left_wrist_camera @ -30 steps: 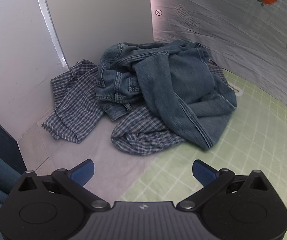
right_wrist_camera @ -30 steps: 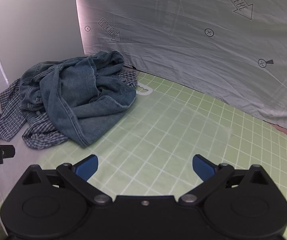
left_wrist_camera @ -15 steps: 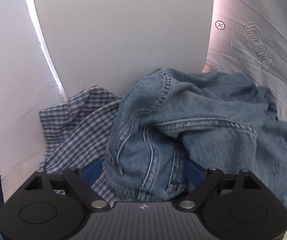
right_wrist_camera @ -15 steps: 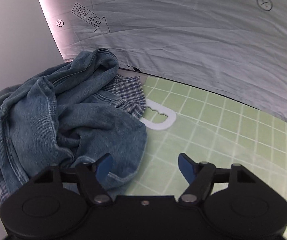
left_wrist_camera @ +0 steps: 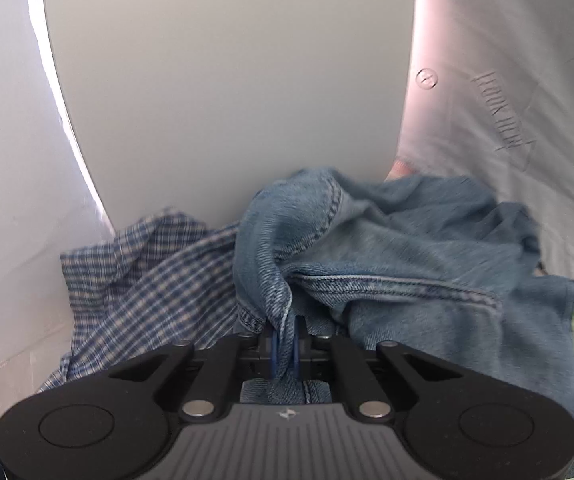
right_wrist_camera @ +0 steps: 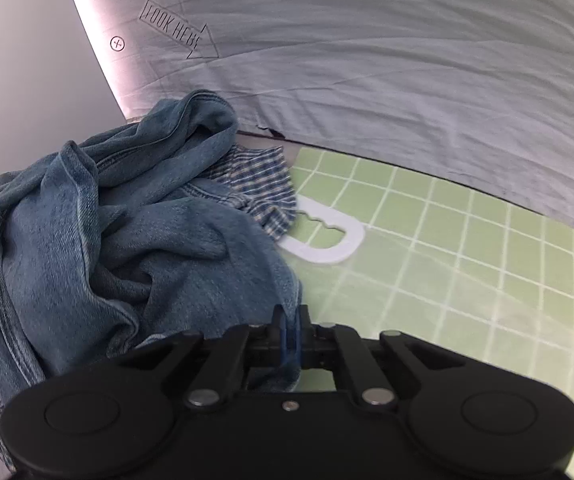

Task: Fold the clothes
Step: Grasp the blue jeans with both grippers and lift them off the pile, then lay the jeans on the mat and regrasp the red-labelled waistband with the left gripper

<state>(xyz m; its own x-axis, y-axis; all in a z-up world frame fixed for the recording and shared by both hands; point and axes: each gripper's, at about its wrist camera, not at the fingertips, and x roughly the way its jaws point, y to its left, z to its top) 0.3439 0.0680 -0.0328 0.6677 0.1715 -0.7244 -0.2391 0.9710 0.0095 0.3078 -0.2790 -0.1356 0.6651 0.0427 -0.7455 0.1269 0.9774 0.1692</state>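
Note:
A crumpled blue denim garment [left_wrist_camera: 407, 264] lies heaped on a blue-and-white checked shirt [left_wrist_camera: 147, 276] in the corner. My left gripper [left_wrist_camera: 285, 350] is shut on a raised fold of the denim, the cloth pinched between its blue pads. In the right wrist view the same denim garment [right_wrist_camera: 127, 240] fills the left half, with a corner of the checked shirt [right_wrist_camera: 263, 184] showing behind it. My right gripper [right_wrist_camera: 290, 338] is shut on the denim's near right edge, at the border of the green mat.
A green gridded mat [right_wrist_camera: 467, 264] covers the table to the right, with a white handle cut-out [right_wrist_camera: 327, 240] beside the clothes. White panels [left_wrist_camera: 227, 100] close the corner behind the pile, and a grey printed sheet [right_wrist_camera: 367, 60] hangs along the back.
Both grippers moved in close to the pile and went from wide open to shut, each pinching a part of the denim garment.

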